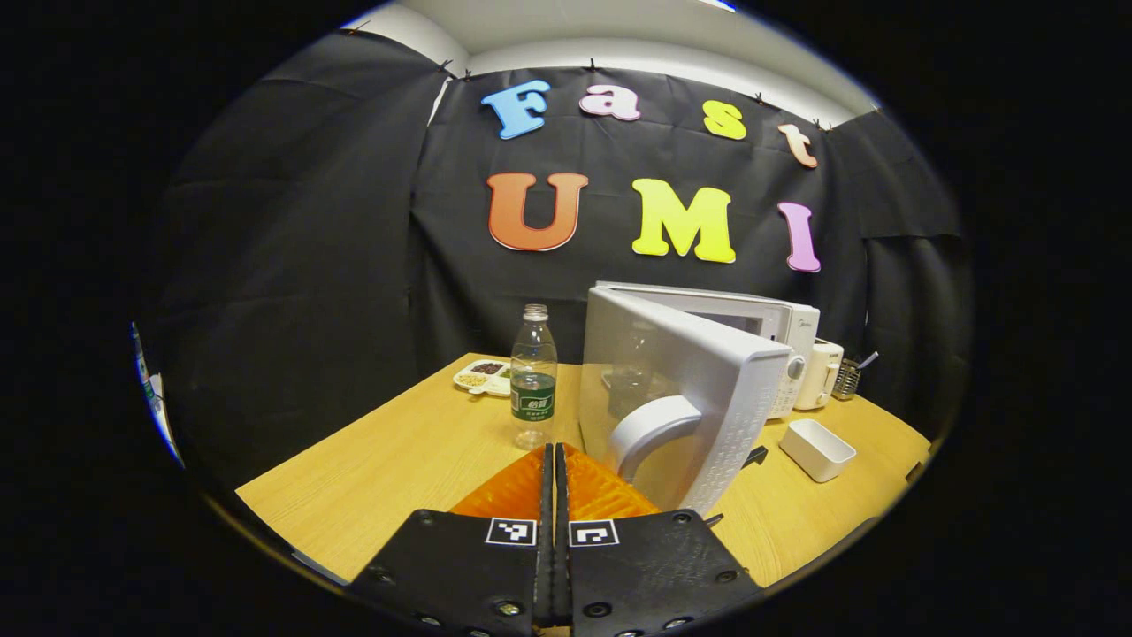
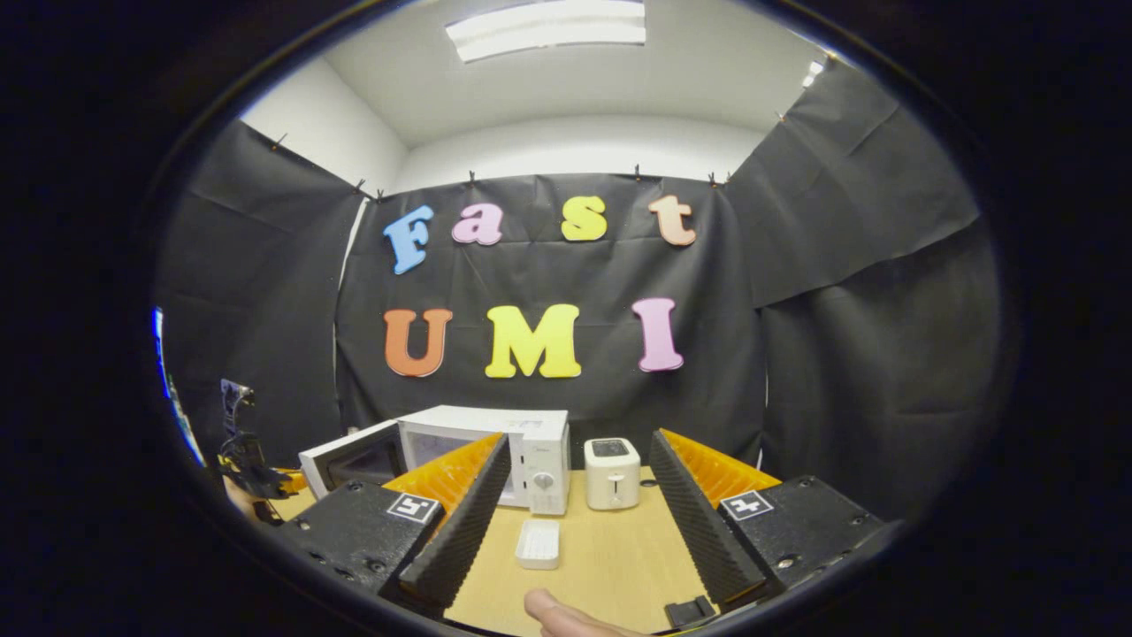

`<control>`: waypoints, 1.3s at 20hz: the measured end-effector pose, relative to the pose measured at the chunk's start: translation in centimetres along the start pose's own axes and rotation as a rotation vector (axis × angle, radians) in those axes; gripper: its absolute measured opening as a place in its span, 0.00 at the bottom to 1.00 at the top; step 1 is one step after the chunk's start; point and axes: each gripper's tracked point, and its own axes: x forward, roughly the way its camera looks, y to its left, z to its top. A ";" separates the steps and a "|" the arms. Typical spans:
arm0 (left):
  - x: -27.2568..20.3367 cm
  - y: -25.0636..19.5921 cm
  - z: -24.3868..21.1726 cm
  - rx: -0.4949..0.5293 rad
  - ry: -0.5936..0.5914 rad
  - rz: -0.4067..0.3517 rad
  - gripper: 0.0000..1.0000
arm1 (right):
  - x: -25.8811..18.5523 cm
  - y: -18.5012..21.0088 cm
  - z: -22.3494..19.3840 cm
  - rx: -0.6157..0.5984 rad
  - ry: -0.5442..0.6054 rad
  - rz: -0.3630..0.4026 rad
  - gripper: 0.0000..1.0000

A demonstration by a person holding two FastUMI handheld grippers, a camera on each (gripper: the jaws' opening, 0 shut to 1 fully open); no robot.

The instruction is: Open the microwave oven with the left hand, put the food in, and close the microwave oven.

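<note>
Microwave oven (image 1: pixel 778 327) stands at the rear of the wooden surface (image 1: pixel 389 460), its door (image 1: pixel 681 389) swung partly outward with the curved handle (image 1: pixel 650 429) just beyond the left tongs (image 1: pixel 554 460), whose fingers lie pressed together on nothing. Food tray (image 1: pixel 482 376) rests at the back left of the surface behind a water bottle (image 1: pixel 533 376), well apart from the oven cavity. Right tongs (image 2: pixel 575 531) stand wide apart and empty, with a white dish (image 2: pixel 539 542) and toaster (image 2: pixel 612 473) seen between the fingers.

Clear water bottle (image 1: pixel 534 376), white toaster (image 2: pixel 612 473), empty white dish (image 2: pixel 539 542), all on wooden table (image 1: pixel 398 460)
</note>
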 end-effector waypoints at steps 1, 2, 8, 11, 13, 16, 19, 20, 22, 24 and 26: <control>0.3 -0.9 -0.2 -0.001 0.004 -0.016 0.00 | 0.0 -0.2 0.0 0.000 0.001 -0.002 1.00; 0.4 -1.8 -0.3 -0.001 0.005 -0.033 0.00 | 0.0 -0.3 -0.1 0.001 0.004 -0.005 0.89; 2.5 -8.7 -0.3 0.022 0.001 -0.142 0.00 | -0.3 -1.3 -0.4 0.003 0.006 -0.010 1.00; 4.1 -12.1 -0.1 0.016 -0.011 -0.205 0.00 | -0.5 -2.2 -0.4 0.004 0.007 -0.017 0.90; 4.8 -14.2 -0.1 0.014 -0.008 -0.254 0.00 | -0.8 -2.9 -0.5 0.001 0.004 -0.032 1.00; 6.6 -16.3 0.2 0.008 -0.014 -0.297 0.00 | -1.0 -3.9 -0.3 -0.005 -0.005 -0.053 1.00; 8.0 -18.0 0.1 -0.003 -0.006 -0.328 0.00 | -1.2 -4.4 -0.3 -0.009 -0.004 -0.060 1.00; 8.4 -18.6 -0.1 -0.010 0.001 -0.343 0.00 | -1.1 -4.5 -0.4 -0.008 -0.005 -0.061 0.89; 9.3 -19.5 0.1 -0.015 0.001 -0.361 0.00 | -1.2 -4.8 -0.4 -0.007 -0.010 -0.063 1.00; 10.5 -20.1 0.3 -0.015 -0.001 -0.359 0.00 | -1.3 -5.1 -0.5 -0.010 -0.012 -0.069 1.00; 11.4 -20.8 0.6 -0.022 0.001 -0.357 0.00 | -1.2 -5.3 -0.5 -0.010 -0.010 -0.069 0.89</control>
